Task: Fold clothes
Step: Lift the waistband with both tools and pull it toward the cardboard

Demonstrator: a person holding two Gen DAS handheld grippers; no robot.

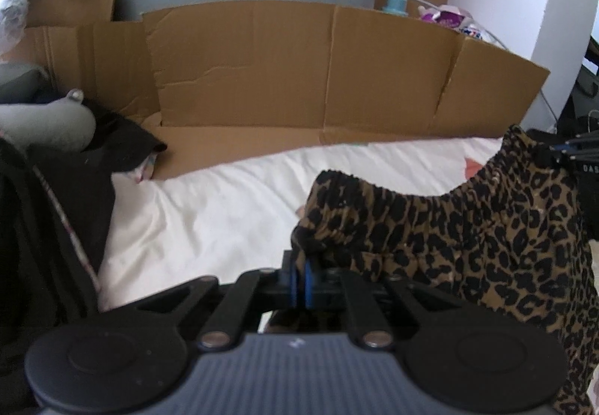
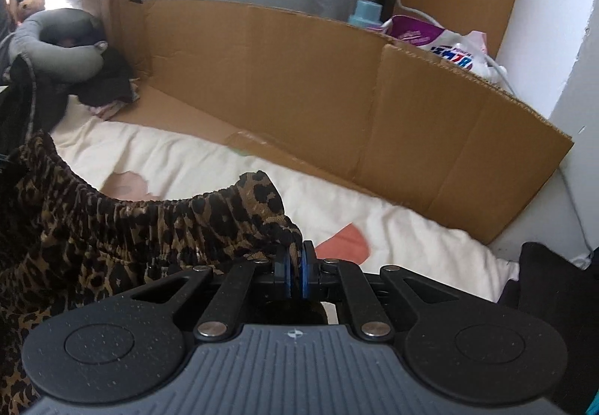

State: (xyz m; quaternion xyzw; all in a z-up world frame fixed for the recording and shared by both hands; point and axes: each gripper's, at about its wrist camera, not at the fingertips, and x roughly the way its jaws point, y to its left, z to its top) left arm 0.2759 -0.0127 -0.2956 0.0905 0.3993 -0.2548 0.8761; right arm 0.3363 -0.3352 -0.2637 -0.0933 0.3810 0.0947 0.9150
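Note:
A leopard-print garment [image 1: 468, 235] with an elastic waistband hangs stretched between both grippers above a white bed sheet [image 1: 209, 213]. My left gripper [image 1: 301, 276] is shut on the waistband's left corner. In the right wrist view the same leopard-print garment [image 2: 142, 228] runs off to the left, and my right gripper [image 2: 295, 272] is shut on its right corner. The right gripper [image 1: 565, 149] also shows at the far right of the left wrist view, pinching the waistband's other end. The garment's lower part drops out of sight.
A flattened cardboard wall [image 1: 299, 67] stands along the bed's far side. Dark clothes [image 1: 56, 198] and a grey neck pillow [image 2: 60, 40] pile at the left. A detergent bag [image 2: 449, 44] and blue bottle [image 2: 365, 14] sit behind the cardboard. Black cloth [image 2: 554, 287] lies at the right.

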